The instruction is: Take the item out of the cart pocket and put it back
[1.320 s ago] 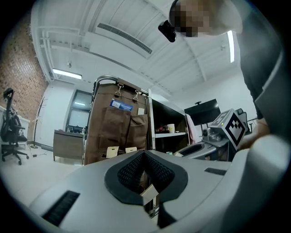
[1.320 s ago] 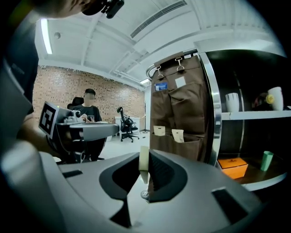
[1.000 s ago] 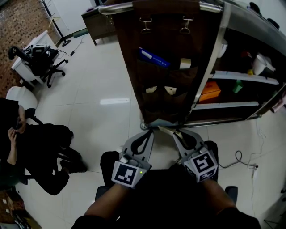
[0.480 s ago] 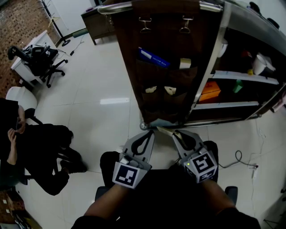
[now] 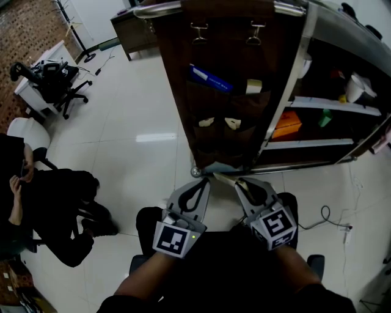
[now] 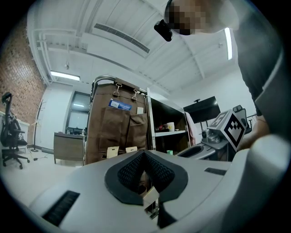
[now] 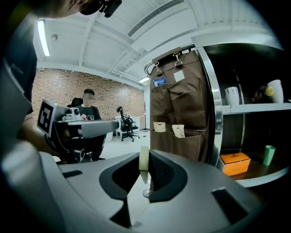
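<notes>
White tile floor [image 5: 140, 110], cart pockets [image 5: 226, 98] ahead. No movement since the last second: right tool [image 5: 238, 182] stays clamped on a pale card [image 7: 143, 164], left tool [image 5: 206, 179] pinching its end; return pending.

A pocket panel [image 5: 229, 92] is being carried on the left end of the cart [image 5: 287, 9], shelves [image 5: 330, 107] lying to its right. Nearer, the left gripper [image 5: 203, 181] and right gripper [image 5: 237, 183] are being held side by side; a person [image 5: 36, 202] is being seated at left.
</notes>
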Demonstrator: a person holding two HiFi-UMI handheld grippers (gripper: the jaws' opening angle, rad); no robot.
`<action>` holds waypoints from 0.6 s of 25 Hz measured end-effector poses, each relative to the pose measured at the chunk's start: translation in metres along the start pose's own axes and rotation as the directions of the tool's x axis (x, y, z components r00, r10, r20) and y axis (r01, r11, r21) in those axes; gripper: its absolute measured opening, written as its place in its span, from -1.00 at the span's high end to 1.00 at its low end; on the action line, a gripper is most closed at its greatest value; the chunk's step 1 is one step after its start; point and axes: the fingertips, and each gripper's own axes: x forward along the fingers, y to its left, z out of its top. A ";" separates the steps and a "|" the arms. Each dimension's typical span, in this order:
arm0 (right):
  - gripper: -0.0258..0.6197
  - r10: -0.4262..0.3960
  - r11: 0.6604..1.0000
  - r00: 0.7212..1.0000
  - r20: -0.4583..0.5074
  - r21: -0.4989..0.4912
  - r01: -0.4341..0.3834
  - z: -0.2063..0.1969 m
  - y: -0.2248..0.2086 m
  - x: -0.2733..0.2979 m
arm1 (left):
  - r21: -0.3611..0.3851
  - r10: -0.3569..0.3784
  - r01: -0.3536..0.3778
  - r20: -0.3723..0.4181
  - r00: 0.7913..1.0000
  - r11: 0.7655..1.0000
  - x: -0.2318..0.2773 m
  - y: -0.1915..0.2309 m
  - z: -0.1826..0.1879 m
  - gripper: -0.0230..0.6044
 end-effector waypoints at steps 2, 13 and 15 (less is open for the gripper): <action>0.73 -0.001 1.000 1.000 0.002 0.003 0.001 0.001 -0.001 0.001 | 0.004 0.000 0.000 -0.002 1.000 1.000 0.000 0.001 0.000 0.93; 0.73 -0.095 0.995 0.995 0.018 -0.033 0.095 0.018 -0.046 0.016 | -0.001 0.011 -0.011 -0.008 1.000 1.000 0.000 0.006 -0.002 0.93; 0.73 -0.124 0.990 0.992 0.011 -0.058 0.125 0.016 -0.062 0.024 | 0.002 0.008 -0.008 -0.007 1.000 1.000 0.000 0.006 -0.002 0.93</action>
